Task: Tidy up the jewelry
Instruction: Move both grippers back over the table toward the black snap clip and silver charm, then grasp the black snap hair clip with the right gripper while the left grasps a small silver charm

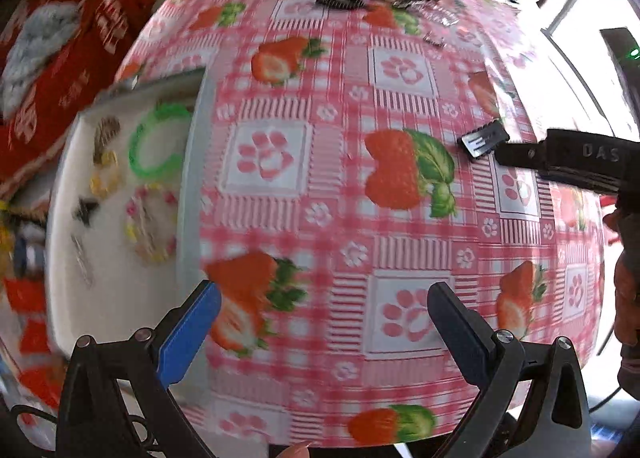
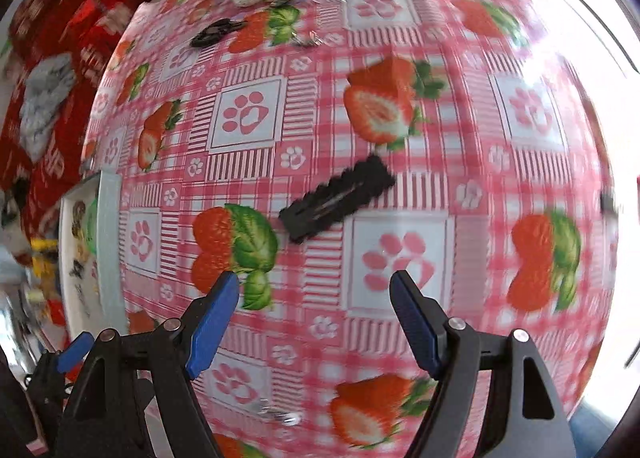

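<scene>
Both grippers point down over the strawberry-print tablecloth [image 2: 400,186] with jaws spread wide and nothing between them. A black hair clip [image 2: 338,198] lies flat on the cloth just beyond the right gripper [image 2: 314,290]. The left gripper [image 1: 324,302] hovers beside the white tray [image 1: 116,298], which holds a green bangle [image 1: 154,142] and other small pieces.

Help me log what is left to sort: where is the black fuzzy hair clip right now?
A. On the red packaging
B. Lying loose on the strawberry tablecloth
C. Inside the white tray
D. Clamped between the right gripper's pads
B: the black fuzzy hair clip lies flat on the strawberry tablecloth, ahead of the open right gripper and apart from the white tray.
</scene>
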`<move>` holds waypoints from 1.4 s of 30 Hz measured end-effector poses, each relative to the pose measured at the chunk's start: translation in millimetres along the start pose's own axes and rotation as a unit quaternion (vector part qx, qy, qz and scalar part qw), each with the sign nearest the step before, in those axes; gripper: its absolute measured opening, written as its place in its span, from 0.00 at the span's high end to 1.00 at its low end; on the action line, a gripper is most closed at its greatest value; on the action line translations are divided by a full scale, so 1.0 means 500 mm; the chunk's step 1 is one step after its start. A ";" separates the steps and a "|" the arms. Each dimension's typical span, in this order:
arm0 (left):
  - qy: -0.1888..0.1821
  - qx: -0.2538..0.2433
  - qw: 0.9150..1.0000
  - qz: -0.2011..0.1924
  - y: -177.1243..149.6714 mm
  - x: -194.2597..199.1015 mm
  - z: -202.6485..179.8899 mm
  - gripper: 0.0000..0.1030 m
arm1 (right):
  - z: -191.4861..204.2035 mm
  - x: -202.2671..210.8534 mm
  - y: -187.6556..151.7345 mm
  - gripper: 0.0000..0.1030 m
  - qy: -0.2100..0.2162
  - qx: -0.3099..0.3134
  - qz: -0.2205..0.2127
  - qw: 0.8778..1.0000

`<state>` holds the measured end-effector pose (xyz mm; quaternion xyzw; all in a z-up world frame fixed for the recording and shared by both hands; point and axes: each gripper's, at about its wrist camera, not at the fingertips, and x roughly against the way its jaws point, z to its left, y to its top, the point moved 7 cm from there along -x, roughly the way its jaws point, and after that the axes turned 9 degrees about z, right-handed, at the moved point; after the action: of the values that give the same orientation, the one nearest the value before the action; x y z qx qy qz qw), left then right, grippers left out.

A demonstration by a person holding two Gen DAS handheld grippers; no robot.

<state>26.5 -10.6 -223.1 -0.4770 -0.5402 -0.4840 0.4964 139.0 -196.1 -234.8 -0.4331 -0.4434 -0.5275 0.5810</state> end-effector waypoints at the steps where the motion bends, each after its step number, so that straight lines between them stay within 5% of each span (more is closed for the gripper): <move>1: 0.001 0.011 1.000 0.006 -0.008 -0.008 -0.009 0.00 | -0.002 0.005 0.007 0.22 -0.008 0.025 -0.008 1.000; 8: -0.027 0.096 0.995 0.031 -0.065 -0.029 -0.069 0.00 | -0.010 -0.004 0.025 0.22 -0.029 0.195 -0.001 0.980; 18: -0.037 0.135 0.988 0.061 -0.103 -0.075 -0.119 0.04 | -0.010 -0.030 0.031 0.22 -0.079 0.361 0.011 0.929; 24: -0.038 0.152 0.986 0.062 -0.100 -0.089 -0.145 0.04 | -0.020 -0.041 0.065 0.22 -0.035 0.294 0.031 0.955; 27: -0.036 0.158 0.985 0.066 -0.100 -0.102 -0.154 0.11 | -0.008 -0.040 0.075 0.22 -0.035 0.298 0.018 0.954; 42: -0.015 0.167 0.982 0.085 -0.115 -0.159 -0.222 0.19 | 0.061 -0.106 0.074 0.21 -0.088 0.488 0.029 0.868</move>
<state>-18.4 -128.6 -301.1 -0.4385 -0.5781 -0.3358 0.6006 171.6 -152.1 -280.6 -0.1515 -0.6806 -0.1867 0.6920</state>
